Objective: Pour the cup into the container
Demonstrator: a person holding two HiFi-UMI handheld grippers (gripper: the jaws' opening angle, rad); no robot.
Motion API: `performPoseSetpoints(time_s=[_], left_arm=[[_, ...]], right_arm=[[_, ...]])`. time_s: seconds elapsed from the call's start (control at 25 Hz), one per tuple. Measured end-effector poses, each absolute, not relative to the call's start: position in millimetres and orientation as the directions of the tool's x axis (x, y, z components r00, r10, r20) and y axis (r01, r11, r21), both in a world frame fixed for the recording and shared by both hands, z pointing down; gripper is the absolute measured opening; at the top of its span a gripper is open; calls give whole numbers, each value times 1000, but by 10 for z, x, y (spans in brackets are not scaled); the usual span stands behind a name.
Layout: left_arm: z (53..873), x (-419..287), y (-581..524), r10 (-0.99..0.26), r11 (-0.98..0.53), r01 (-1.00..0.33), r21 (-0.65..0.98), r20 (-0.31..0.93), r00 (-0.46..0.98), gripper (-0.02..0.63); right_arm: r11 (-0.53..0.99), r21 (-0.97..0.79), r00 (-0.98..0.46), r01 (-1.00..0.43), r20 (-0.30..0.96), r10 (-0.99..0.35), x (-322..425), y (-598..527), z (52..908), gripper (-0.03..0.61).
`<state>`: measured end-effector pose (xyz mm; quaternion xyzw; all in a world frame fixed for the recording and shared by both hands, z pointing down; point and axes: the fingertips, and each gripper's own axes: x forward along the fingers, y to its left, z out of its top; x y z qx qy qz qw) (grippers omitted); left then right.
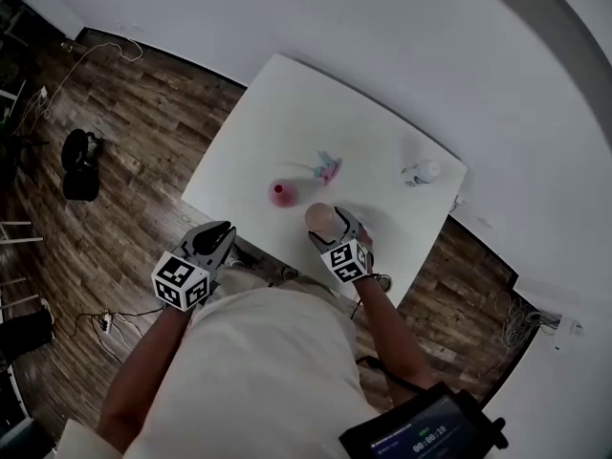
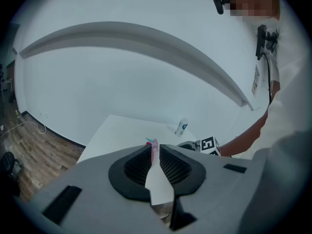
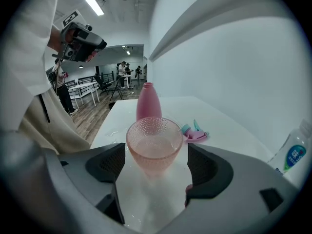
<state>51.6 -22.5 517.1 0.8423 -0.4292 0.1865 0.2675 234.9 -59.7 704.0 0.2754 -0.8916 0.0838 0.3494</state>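
Cup (image 3: pixel 154 143) stands upright on the table (image 3: pixel 234 130) between the wide-open jaws of the right gripper (image 3: pixel 156 165), untouched. Likely rigid, fragile, dimpled glass holding liquid: grasp mid-wall, level. The left gripper (image 2: pixel 155 161) is closed, empty.

Cup near the table's front edge, the other things behind it.
The cup (image 1: pixel 318 220) stands on the table (image 1: pixel 287 113) between the right gripper's (image 3: pixel 155 162) parted jaws, touching neither. The container (image 1: pixel 280 194) stands behind-left of it, a clip-like thing (image 1: pixel 328 168) farther back, and a bottle (image 1: pixel 422 172) far right.
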Motion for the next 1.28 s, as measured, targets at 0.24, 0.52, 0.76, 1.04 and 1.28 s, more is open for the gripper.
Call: performPoseSetpoints(time_s=[0.24,0.52,0.76,1.04,1.28], left_arm=[[5172,510,-300,-615,-505,-817,277,549,566,43],[5193,458,-305,-610,-501,-820,276,560,561,43],[5200,383,-264,-616,-482,-830,281,564,549,43],[5234,356,-279,-625,-466,-839,282,566,538,43],[5259,383,-261,-623,-459,-842,283,573,532,43]], right_arm=[[834,37,-605,-550,671,-428,2289,-623,7136,382],[838,35,-603,-545,678,-421,2213,-672,7229,382],[835,38,-599,-550,678,-425,2195,-674,7277,381],[849,55,-615,-526,665,-424,2131,-711,7271,381],[850,50,-622,-525,658,-423,2124,-726,7265,381]])
